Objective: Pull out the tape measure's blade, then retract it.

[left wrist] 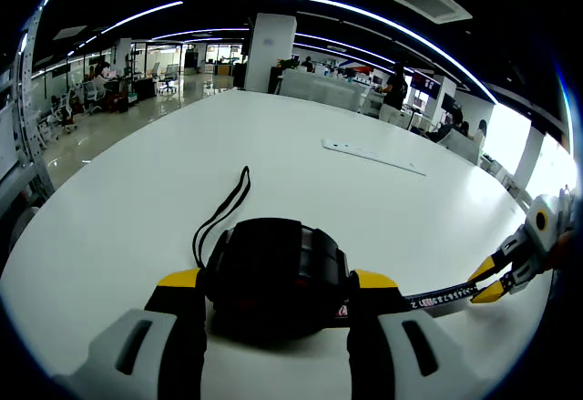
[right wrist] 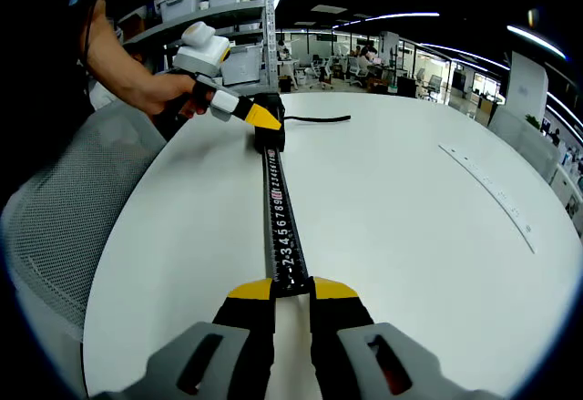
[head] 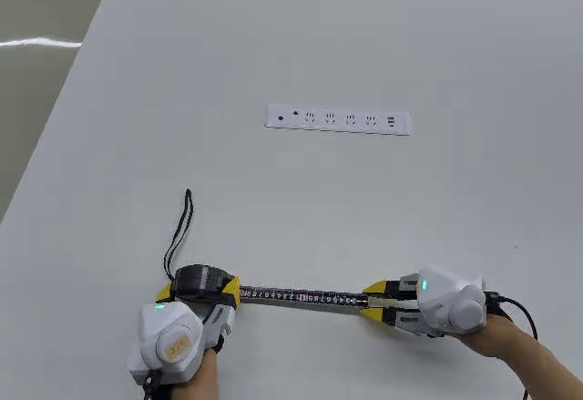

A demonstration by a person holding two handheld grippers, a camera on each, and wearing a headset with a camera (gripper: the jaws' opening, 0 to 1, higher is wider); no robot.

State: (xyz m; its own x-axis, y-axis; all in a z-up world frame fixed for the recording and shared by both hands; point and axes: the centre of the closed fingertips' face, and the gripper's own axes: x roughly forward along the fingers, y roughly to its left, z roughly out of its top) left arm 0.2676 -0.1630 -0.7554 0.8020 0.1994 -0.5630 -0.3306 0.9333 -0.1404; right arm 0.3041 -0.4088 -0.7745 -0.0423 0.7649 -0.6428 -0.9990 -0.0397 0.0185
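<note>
White office table point(head: 364, 35): left tongs point(left wrist: 278, 280) clamp tape measure point(head: 202, 282), right tongs point(right wrist: 291, 288) pinch its blade point(right wrist: 278, 213).

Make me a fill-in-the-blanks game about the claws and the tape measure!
The left claw is shut on the tape measure's case, which is mostly coloured ____.
The right claw is shut on the end of the blade, which is pulled ____ of the case.
The power strip lying farther off on the table is coloured ____.
Missing words: black, out, white.
</note>
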